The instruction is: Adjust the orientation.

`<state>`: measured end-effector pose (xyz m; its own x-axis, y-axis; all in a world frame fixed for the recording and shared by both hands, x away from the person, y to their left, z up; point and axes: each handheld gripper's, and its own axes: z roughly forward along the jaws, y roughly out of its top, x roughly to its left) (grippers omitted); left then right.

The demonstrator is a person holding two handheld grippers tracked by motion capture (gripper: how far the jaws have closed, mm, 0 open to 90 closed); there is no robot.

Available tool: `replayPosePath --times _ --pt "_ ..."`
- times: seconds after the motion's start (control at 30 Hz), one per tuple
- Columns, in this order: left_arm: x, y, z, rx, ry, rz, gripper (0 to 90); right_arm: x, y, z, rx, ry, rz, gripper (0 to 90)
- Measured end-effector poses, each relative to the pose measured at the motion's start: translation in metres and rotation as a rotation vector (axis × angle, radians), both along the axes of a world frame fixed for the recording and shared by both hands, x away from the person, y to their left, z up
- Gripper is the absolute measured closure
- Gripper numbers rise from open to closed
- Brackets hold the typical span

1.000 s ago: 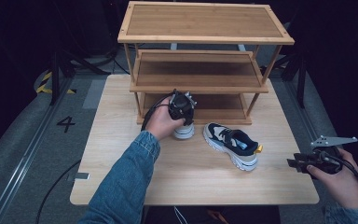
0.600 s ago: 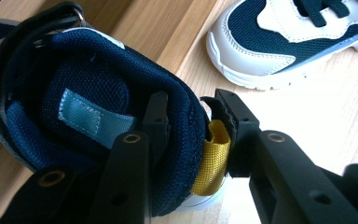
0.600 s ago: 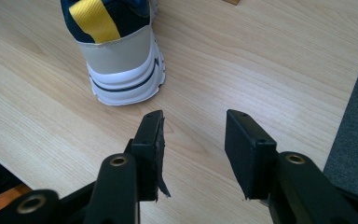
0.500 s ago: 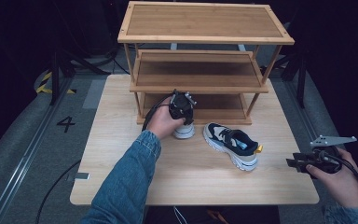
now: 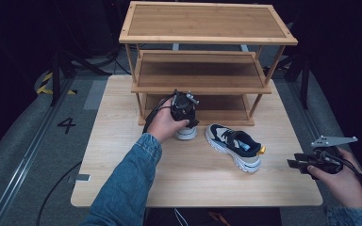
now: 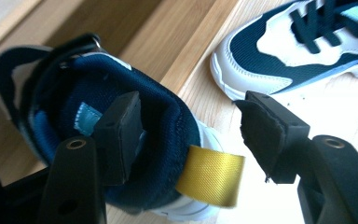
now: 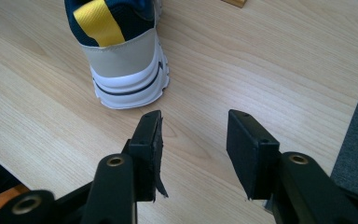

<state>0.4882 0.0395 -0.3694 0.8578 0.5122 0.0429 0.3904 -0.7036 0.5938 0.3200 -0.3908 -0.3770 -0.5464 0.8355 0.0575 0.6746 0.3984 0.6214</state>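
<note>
My left gripper, jaws wide, straddles the heel collar of the first sneaker; next I must close. Right gripper waits wide at four o'clock, behind the second sneaker.

A pale wooden worktop stands on a grey floor in a dim room with black surroundings. On the floor to the left, a "4" mark lies beside a metal rail, with yellow-and-black tape farther back near dark stand legs.
</note>
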Motion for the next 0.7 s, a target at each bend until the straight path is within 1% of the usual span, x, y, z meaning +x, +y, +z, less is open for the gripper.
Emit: replayPosePath --times 0.07,0.1,0.13,0.2,0.23,0.27,0.3,0.33,0.37,0.4,0.43,0.47,0.5,0.6,0.63,0.67,0.7 --pt "-0.006 0.003 0.007 -0.024 -0.007 0.002 36.3 0.002 0.001 0.000 -0.001 -0.004 0.006 57.1" --pt "-0.010 0.004 0.010 -0.028 0.002 0.008 36.1 0.002 0.002 0.000 0.000 -0.003 0.007 57.1" --pt "-0.012 0.005 0.012 -0.036 -0.005 0.011 35.5 0.003 0.002 0.000 -0.003 -0.003 0.008 57.0" --pt "-0.019 0.008 0.018 -0.040 0.002 0.013 35.3 0.004 0.004 0.000 -0.005 -0.005 0.013 57.0" --pt "-0.019 0.008 0.018 -0.040 0.002 0.013 35.6 0.004 0.004 0.000 -0.005 -0.005 0.013 57.0" --pt "-0.027 0.010 0.023 -0.047 -0.002 0.013 36.1 0.005 0.006 0.001 0.001 -0.004 0.017 57.0" --pt "-0.032 0.011 0.024 -0.050 -0.003 0.021 36.9 0.005 0.006 0.001 0.002 -0.004 0.018 57.0" --pt "-0.037 0.012 0.025 -0.050 0.007 0.029 38.5 0.006 0.007 0.001 -0.001 -0.006 0.021 57.0" --pt "-0.037 0.012 0.025 -0.050 0.007 0.029 42.0 0.006 0.007 0.001 -0.001 -0.006 0.021 57.0" --pt "-0.041 0.014 0.025 -0.052 0.004 0.026 42.0 0.006 0.007 0.001 -0.001 -0.005 0.022 57.0" --pt "-0.047 0.015 0.023 -0.045 0.025 0.013 59.4 0.007 0.008 0.000 -0.001 -0.006 0.025 57.0" --pt "-0.049 0.016 0.022 -0.031 0.051 0.011 63.2 0.007 0.008 0.000 -0.002 -0.006 0.024 57.0" --pt "-0.050 0.016 0.019 -0.027 0.049 0.012 69.0 0.007 0.009 0.000 -0.002 -0.005 0.025 57.0" --pt "-0.051 0.017 0.010 -0.013 0.060 0.028 79.0 0.007 0.010 0.000 -0.002 -0.001 0.025 57.2" --pt "-0.051 0.017 0.010 -0.013 0.060 0.028 80.3 0.007 0.010 0.000 -0.002 -0.001 0.025 57.2" --pt "-0.049 0.017 0.003 -0.014 0.067 0.051 81.3 0.007 0.010 0.000 0.000 -0.003 0.027 57.4" --pt "-0.049 0.017 0.003 -0.014 0.067 0.051 82.4 0.007 0.010 0.000 0.000 -0.002 0.026 57.4"
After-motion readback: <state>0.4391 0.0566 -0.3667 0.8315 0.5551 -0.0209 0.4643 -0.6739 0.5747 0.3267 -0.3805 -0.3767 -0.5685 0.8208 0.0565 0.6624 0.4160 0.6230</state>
